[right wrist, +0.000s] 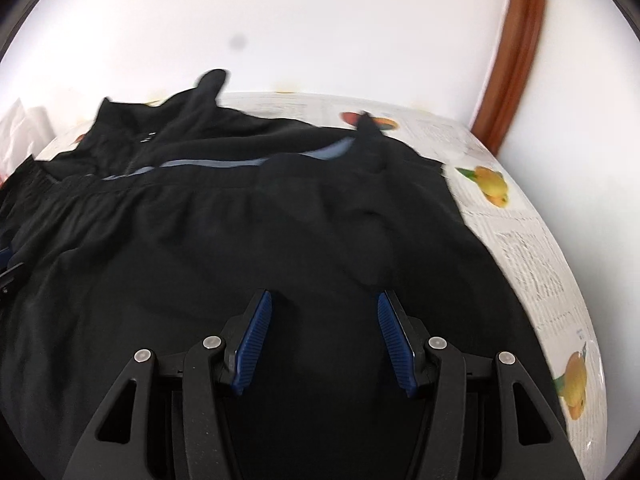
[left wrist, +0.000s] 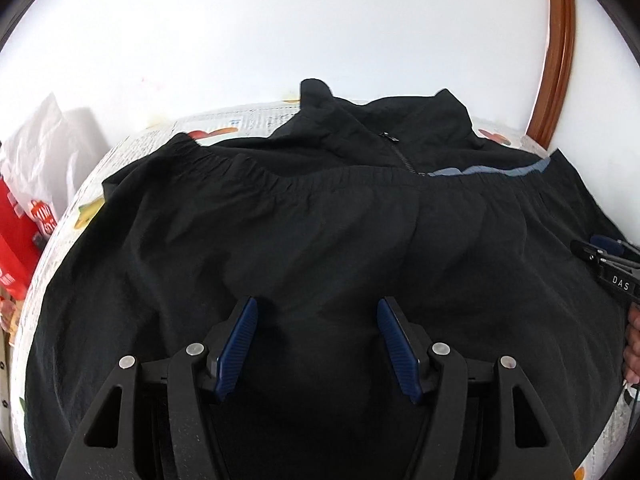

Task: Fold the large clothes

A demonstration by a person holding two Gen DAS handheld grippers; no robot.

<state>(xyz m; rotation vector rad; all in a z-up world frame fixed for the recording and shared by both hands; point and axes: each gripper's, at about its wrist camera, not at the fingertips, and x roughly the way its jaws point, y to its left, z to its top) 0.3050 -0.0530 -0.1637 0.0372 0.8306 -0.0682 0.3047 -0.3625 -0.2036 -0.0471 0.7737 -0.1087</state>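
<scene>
A large black zip-front jacket of thin crinkled fabric [left wrist: 320, 216] lies spread across a counter covered in newsprint-patterned wrap with orange-and-yellow fruit pictures [right wrist: 532, 264], its lower part folded up so that the gathered elastic hem runs across the body just below the zip and collar, with a strip of grey-blue lining showing along that fold. The left hand-held gripper [left wrist: 316, 320], black with ribbed blue pads, angles down over the near half of the jacket, its jaws standing apart with nothing pinched between them. The right hand-held gripper [right wrist: 325, 312] tilts down likewise over the jacket's right side, jaws parted and empty, the cloth lying beneath them. In the left wrist view the right hand-held gripper enters at the jacket's right edge, a person's fingers [left wrist: 634, 344] curled behind it. Left of the jacket sit a white plastic bag [left wrist: 36, 160] and a red package [left wrist: 14, 236]; behind it rises a white wall [left wrist: 280, 32] with a brown wooden frame [left wrist: 556, 52].
</scene>
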